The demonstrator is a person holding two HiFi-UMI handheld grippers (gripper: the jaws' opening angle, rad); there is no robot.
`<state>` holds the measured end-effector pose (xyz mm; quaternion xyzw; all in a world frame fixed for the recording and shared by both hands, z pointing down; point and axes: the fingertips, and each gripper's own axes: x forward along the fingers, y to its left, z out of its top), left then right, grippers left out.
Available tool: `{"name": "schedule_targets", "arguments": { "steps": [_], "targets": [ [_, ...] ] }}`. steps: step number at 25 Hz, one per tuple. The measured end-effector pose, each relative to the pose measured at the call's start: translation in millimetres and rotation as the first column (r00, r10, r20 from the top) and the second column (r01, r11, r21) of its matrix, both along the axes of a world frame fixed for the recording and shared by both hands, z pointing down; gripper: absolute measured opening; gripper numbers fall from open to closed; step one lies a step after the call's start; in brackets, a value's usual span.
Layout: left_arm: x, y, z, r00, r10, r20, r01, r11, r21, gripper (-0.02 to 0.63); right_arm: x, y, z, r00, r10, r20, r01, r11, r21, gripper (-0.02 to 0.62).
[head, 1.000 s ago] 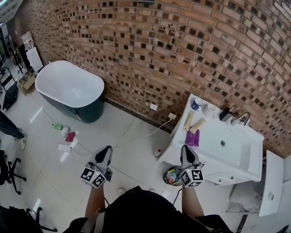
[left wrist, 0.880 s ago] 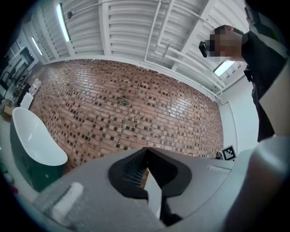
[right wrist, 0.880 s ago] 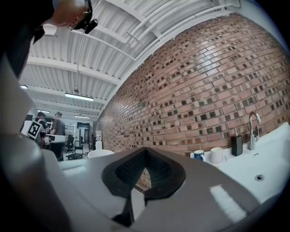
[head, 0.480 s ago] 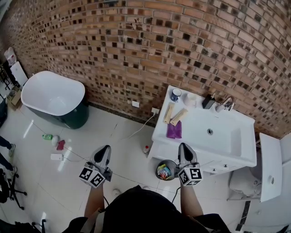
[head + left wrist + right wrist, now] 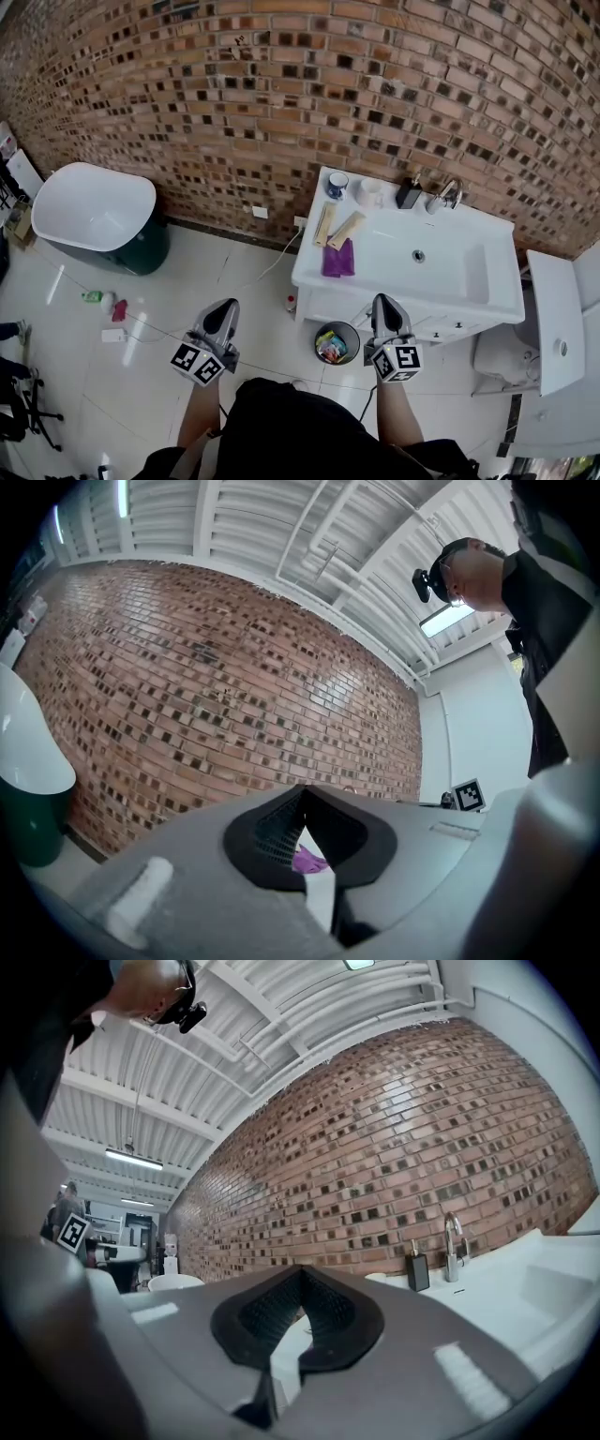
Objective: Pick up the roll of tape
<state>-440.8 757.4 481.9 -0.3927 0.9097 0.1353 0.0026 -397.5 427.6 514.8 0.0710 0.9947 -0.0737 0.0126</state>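
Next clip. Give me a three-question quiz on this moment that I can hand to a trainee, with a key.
1. Multiple choice: what stands on the floor in front of the vanity? A) a trash bin B) a stool C) a ladder
2. True or false: the left gripper and the right gripper both have their fingers together with nothing between them.
3. Short answer: what colour is the cloth lying on the vanity, left of its basin?
Key: 1 A; 2 true; 3 purple.
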Motion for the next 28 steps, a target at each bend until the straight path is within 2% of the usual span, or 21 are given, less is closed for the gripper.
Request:
{"name": "schedule_targets", "arguments": {
  "steps": [3,6,10,18,20,25,28],
  "targets": [
    [-9.5,-13.1,4.7,0.999,0.048,-0.008,-0.048,0.999,0.001,0.002,8.4,-12.1,-1.1,0.999,0.046,-0.006,-0.046,0.999,0.002,0.005],
    [-21.8,-31.2,4.2,0.991,0.13,0.01,-0.13,0.992,0.001,0.002,16.5,-28.9,-7.3,0.992,0.125,0.0,-0.125,0.992,-0.001,0.005],
    [-34.8,-54.9,-3.6,0.975,0.221,0.006,-0.221,0.975,-0.027,0.002,29.7,-36.4,-9.6,0.981,0.195,0.003,-0.195,0.981,-0.009,0.005],
    [-58.0,-90.8,0.1,0.93,0.368,-0.007,-0.368,0.93,0.001,0.002,55.6,-50.4,-15.0,0.938,0.346,-0.014,-0.345,0.938,0.03,0.005],
    [-60.4,-103.8,0.0,0.911,0.413,-0.003,-0.413,0.911,0.008,0.002,65.3,-54.1,-13.8,0.92,0.391,-0.023,-0.39,0.92,0.042,0.005],
    [-53.1,-140.2,-2.6,0.843,0.537,0.003,-0.537,0.843,-0.001,0.002,94.0,-59.7,-12.7,0.871,0.49,-0.03,-0.488,0.872,0.044,0.005],
    [-48.4,-155.9,1.0,0.805,0.594,-0.008,-0.594,0.805,-0.002,0.002,116.3,-65.6,-13.2,0.832,0.554,-0.025,-0.553,0.832,0.053,0.005]
  ]
}}
